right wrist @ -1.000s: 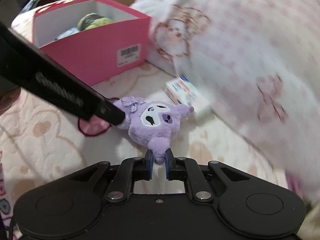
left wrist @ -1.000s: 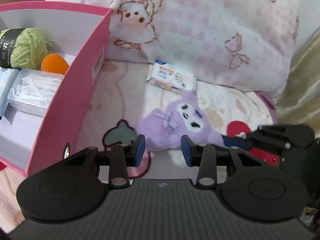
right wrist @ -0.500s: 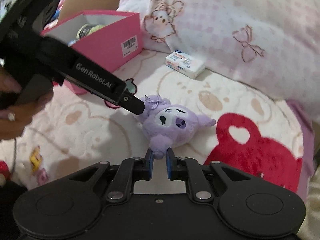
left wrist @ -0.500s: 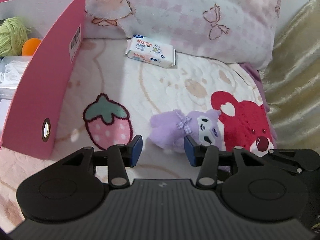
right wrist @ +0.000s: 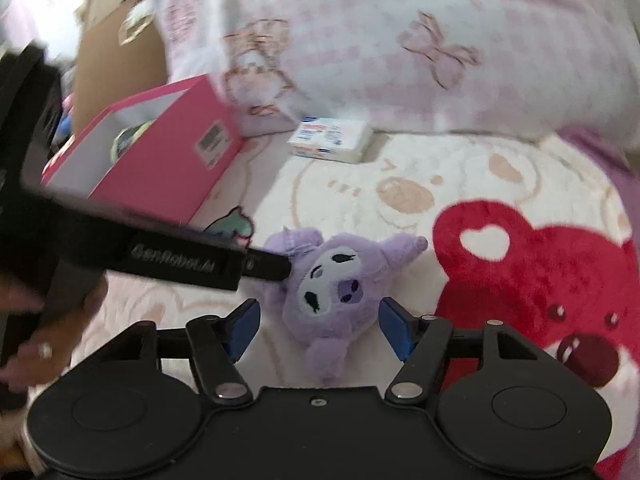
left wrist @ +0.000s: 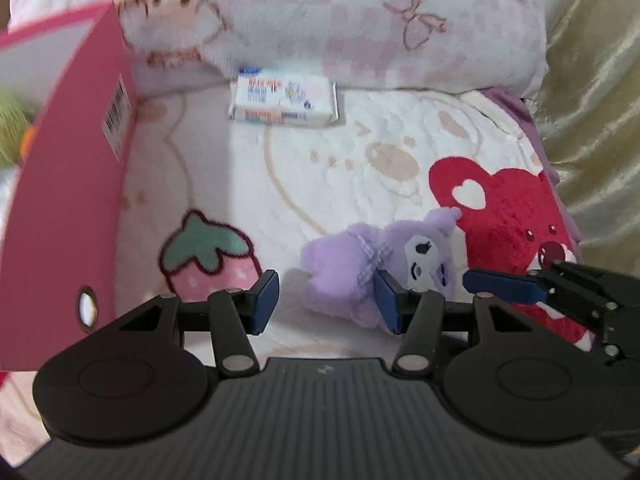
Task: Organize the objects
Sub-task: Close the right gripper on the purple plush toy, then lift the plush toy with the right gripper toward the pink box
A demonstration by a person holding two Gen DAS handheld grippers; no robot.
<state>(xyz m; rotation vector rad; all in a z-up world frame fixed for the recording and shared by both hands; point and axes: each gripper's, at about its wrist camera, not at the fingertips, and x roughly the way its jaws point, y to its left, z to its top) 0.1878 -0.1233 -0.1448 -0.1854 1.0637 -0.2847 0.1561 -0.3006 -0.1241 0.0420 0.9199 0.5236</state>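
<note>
Both grippers tilt downward, the 2 close together. The left gripper (left wrist: 326,300) has just been opening, its jaws parted. The right gripper (right wrist: 318,326) has just sprung open too, pads apart.

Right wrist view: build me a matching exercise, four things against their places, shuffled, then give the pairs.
Things:
1. plush
2. pink box
3. wipes pack
4. left gripper

Places:
A. at the foot of the pillow
B. far left on the blanket, open top, yarn inside
C. between the open jaws of the right gripper
D. reaching in from the left, tip at the plush's bow

Pairs: 1-C, 2-B, 3-A, 4-D
</note>
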